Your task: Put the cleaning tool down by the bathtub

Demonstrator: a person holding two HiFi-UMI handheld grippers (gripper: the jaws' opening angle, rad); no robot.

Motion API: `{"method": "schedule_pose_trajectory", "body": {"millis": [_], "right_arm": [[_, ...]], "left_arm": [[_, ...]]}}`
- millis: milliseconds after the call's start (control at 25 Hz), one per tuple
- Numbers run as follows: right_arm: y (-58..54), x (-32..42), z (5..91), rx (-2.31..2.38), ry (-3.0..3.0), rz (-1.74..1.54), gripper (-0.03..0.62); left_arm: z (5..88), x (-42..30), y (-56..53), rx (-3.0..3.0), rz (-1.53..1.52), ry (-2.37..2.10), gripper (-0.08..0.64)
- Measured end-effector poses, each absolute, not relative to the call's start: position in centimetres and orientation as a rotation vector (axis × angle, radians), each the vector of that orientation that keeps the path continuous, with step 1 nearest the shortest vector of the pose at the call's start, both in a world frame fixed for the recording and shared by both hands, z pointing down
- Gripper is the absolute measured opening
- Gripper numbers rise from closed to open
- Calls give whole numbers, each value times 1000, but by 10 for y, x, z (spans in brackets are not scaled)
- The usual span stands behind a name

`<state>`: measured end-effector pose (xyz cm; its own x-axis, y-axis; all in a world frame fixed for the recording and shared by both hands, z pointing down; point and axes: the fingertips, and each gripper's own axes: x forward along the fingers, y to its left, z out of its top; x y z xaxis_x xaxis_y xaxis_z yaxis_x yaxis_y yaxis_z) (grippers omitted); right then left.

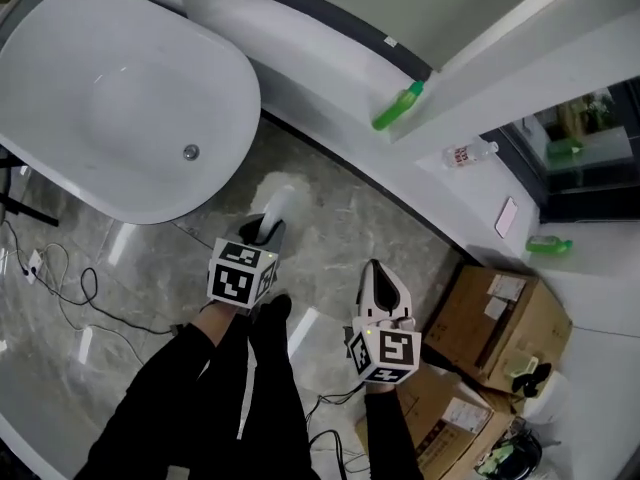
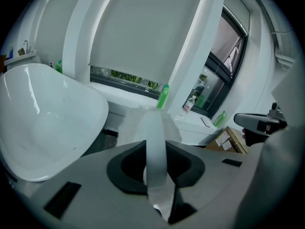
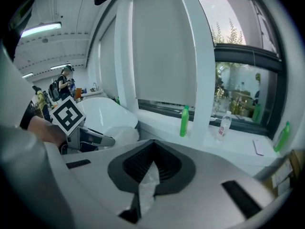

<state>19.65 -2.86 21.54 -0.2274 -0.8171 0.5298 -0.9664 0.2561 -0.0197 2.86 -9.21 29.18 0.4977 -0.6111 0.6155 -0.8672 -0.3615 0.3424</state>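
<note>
The white bathtub (image 1: 236, 88) fills the upper left of the head view and the left of the left gripper view (image 2: 52, 128). My left gripper (image 1: 264, 231) hovers over the marble floor just off the tub's near end. It is shut on the pale handle of the cleaning tool (image 2: 155, 128). The tool's fluffy white head (image 1: 279, 199) points toward the window wall. In its own view the left gripper (image 2: 156, 150) clamps the handle between black pads. My right gripper (image 1: 377, 274) hangs to the right, jaws together (image 3: 151, 150), with only a pale sliver showing in the slit.
On the white sill are a green bottle (image 1: 398, 106), a water bottle (image 1: 468, 154), a phone (image 1: 506, 216) and another green bottle (image 1: 548, 245). Cardboard boxes (image 1: 500, 323) stand at the right. Cables (image 1: 60, 278) trail on the floor at left. Black-trousered legs (image 1: 230, 388) are below.
</note>
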Motion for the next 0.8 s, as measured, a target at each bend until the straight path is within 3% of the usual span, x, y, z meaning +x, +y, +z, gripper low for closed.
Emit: {"method": "schedule_pose_trajectory", "body": {"millis": [800], "right_arm": [[-89,172,387,1422,-2193,454,0]], "left_arm": [[466,25,-123,2056,530,-1268,94]]}}
